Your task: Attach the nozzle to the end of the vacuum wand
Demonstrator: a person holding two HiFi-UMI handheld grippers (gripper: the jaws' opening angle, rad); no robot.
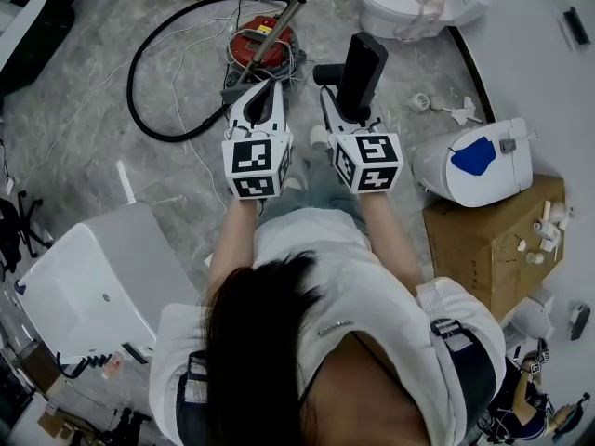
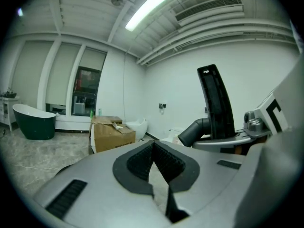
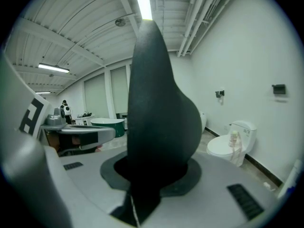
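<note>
In the head view my right gripper (image 1: 349, 110) is shut on a black vacuum nozzle (image 1: 361, 68), which stands upright out of the jaws with its neck pointing left. The same nozzle (image 3: 161, 113) fills the right gripper view, clamped at its lower end in my right gripper (image 3: 152, 175). Beside it, my left gripper (image 1: 263, 89) is shut with nothing in it, its pads (image 2: 164, 158) pressed together. The nozzle (image 2: 216, 103) shows to that gripper's right. Ahead on the floor lie the red vacuum canister (image 1: 261, 43), its metal wand (image 1: 274, 28) and a looping black hose (image 1: 149, 110).
A white toilet (image 1: 418, 3) stands at the far right. To my right are a white seat unit with a blue patch (image 1: 474, 161) and a cardboard box (image 1: 483, 240). A white fixture (image 1: 93, 282) sits at my left. A green bathtub (image 2: 33, 122) stands far off.
</note>
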